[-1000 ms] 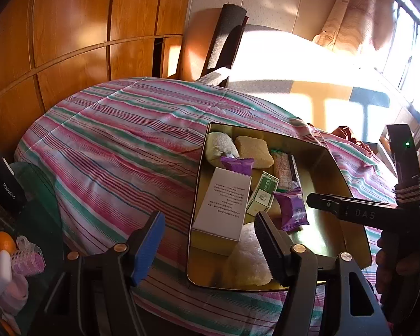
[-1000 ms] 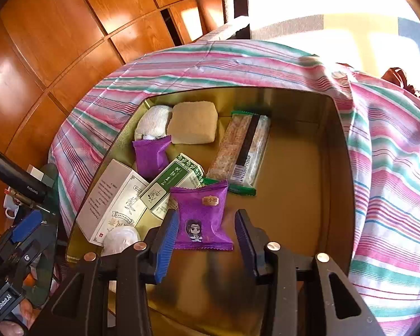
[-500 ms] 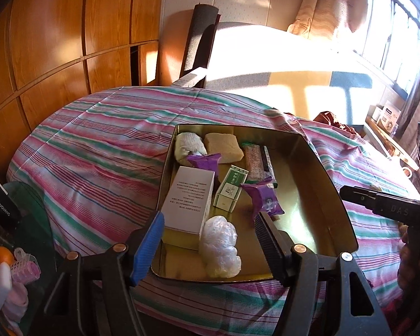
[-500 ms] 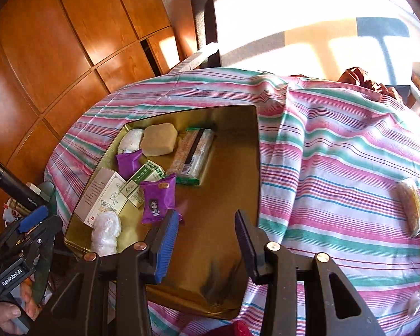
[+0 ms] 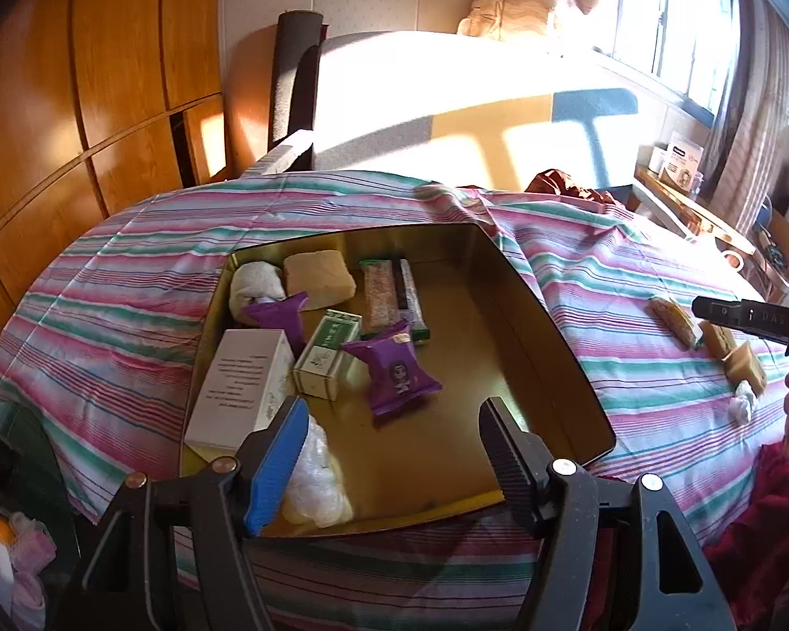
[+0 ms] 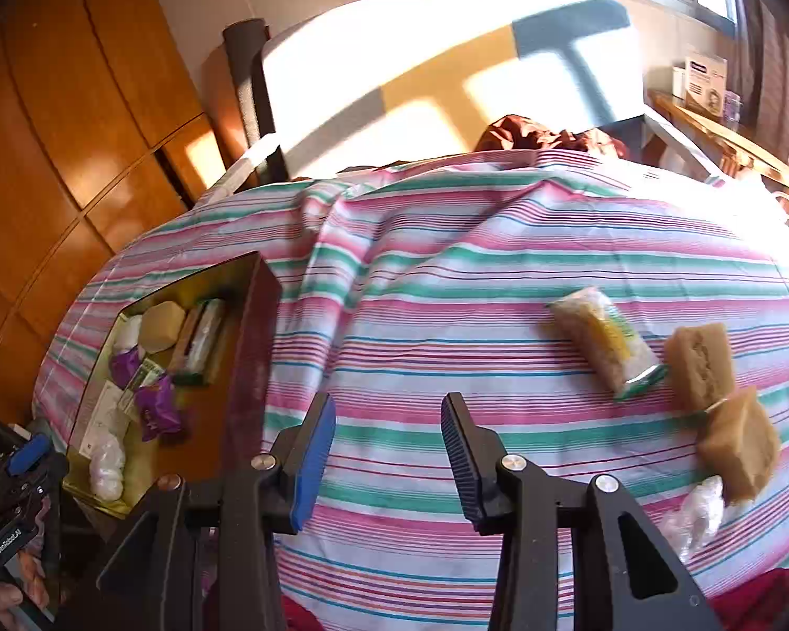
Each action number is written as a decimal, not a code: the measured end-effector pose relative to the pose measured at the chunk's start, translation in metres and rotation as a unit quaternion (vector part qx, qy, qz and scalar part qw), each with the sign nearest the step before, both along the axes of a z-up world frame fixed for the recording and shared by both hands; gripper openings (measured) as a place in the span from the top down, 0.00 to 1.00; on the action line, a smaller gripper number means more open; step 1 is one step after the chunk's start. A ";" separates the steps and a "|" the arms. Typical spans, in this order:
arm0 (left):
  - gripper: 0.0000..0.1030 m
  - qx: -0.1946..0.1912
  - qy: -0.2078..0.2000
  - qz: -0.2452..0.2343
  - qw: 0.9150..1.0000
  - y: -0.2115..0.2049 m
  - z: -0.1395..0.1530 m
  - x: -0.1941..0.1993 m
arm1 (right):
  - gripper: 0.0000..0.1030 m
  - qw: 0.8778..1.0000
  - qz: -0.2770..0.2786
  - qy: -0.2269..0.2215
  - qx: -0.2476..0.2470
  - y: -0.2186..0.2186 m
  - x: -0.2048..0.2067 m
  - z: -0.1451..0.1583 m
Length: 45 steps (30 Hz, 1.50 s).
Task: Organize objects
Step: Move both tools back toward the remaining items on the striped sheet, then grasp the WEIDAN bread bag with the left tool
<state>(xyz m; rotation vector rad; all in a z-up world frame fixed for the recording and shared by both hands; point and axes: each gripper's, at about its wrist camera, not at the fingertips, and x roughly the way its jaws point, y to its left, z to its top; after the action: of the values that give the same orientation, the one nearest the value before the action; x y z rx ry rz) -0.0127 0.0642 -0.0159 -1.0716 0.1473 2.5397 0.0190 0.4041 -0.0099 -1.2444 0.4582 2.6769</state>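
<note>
A gold tin tray [image 5: 563, 368] sits on the striped bedspread and holds two purple packets [image 5: 397, 376], white boxes [image 5: 247, 384], a green box [image 5: 327, 352], snack bars [image 5: 389, 297], a tan block [image 5: 318, 277] and white wrapped lumps [image 5: 315, 478]. My left gripper [image 5: 393, 410] hovers open over the tray's near edge, nothing between its fingers. My right gripper [image 6: 388, 405] is open over bare cloth to the right of the tray [image 6: 252, 347]. Right of it lie a yellow snack bar [image 6: 607, 347], two brown blocks [image 6: 702, 368] and a clear wrapped lump [image 6: 694, 515].
A wooden wardrobe [image 5: 79, 105] stands at the left and a sunlit bed with a dark headboard [image 5: 294, 79] behind. A cluttered side table [image 5: 5, 526] is at the lower left. A shelf with boxes [image 5: 684, 158] runs under the window at right. Red cloth [image 6: 547, 136] lies at the bedspread's far edge.
My right gripper has swung right, from over the purple packet in the tray to over the cloth near the loose snacks. The left gripper has drawn back a little and rolled.
</note>
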 end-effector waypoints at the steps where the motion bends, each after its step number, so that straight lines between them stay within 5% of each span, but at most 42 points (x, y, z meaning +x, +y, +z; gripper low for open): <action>1: 0.34 -0.002 0.000 -0.007 1.000 0.006 0.000 0.001 | 0.59 1.000 -0.015 0.001 0.002 0.013 0.004 0.001; 9: 0.31 -0.020 0.010 -0.061 0.998 0.054 0.004 0.005 | 0.57 0.985 -0.171 0.033 -0.015 0.128 0.051 0.001; 16: 0.31 -0.032 0.014 -0.106 0.994 0.099 0.007 0.008 | 0.57 0.942 -0.286 0.086 -0.153 0.191 0.100 -0.024; 28: 0.31 -0.041 -0.013 -0.163 0.986 0.170 -0.009 0.011 | 0.56 0.937 -0.284 0.095 -0.181 0.192 0.102 -0.029; 37: 0.31 -0.041 -0.038 -0.198 0.979 0.218 -0.022 0.008 | 0.56 0.899 -0.345 0.141 -0.229 0.211 0.131 -0.035; 45: 0.31 -0.034 -0.080 -0.219 0.972 0.270 -0.036 -0.005 | 0.55 0.894 -0.339 0.148 -0.252 0.214 0.129 -0.037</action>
<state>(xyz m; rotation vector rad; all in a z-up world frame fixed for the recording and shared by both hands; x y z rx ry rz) -0.0173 0.3340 -0.0521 -1.1210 0.3841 2.0607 0.1484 0.6177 -0.0474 -0.5644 1.4035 2.1723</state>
